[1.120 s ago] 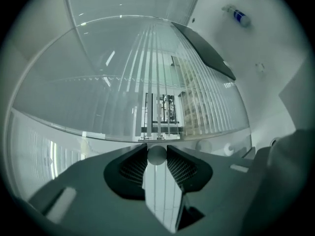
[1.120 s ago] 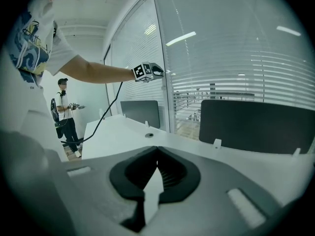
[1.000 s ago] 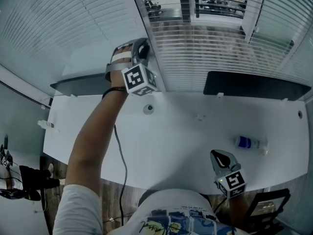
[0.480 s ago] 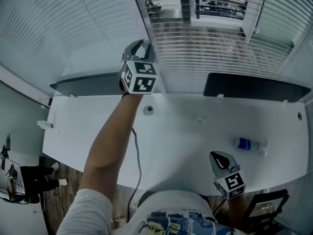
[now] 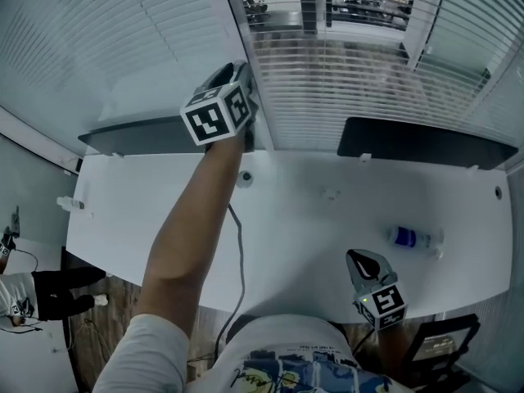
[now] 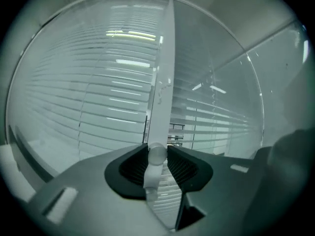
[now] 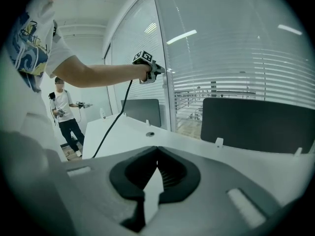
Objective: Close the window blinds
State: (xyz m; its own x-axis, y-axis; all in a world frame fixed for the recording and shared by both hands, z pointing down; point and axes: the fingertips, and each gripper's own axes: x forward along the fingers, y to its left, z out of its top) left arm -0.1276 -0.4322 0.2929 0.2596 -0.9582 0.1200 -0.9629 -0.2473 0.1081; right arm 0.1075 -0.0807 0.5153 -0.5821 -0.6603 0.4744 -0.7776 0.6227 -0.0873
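The left hand-held gripper (image 5: 239, 74) is stretched out over the table (image 5: 311, 236) to the window frame. Its jaws are closed narrowly on the pale tilt wand (image 6: 160, 102) that hangs beside the window blinds (image 5: 352, 88), and a rounded part of the wand sits right between the pads. The slats over the middle pane look only part-turned, since a railing outside shows through near the top, so I judge the closing unfinished. To do it well, the wrist should roll about the wand's own line rather than drag it sideways. The grip should be firm enough that the smooth rod cannot slip, and the turning should stop once the slats overlap. The right hand-held gripper (image 5: 366, 262) hangs low near the person's body, jaws together on nothing, with a bottle (image 5: 407, 237) lying on the table beyond it.
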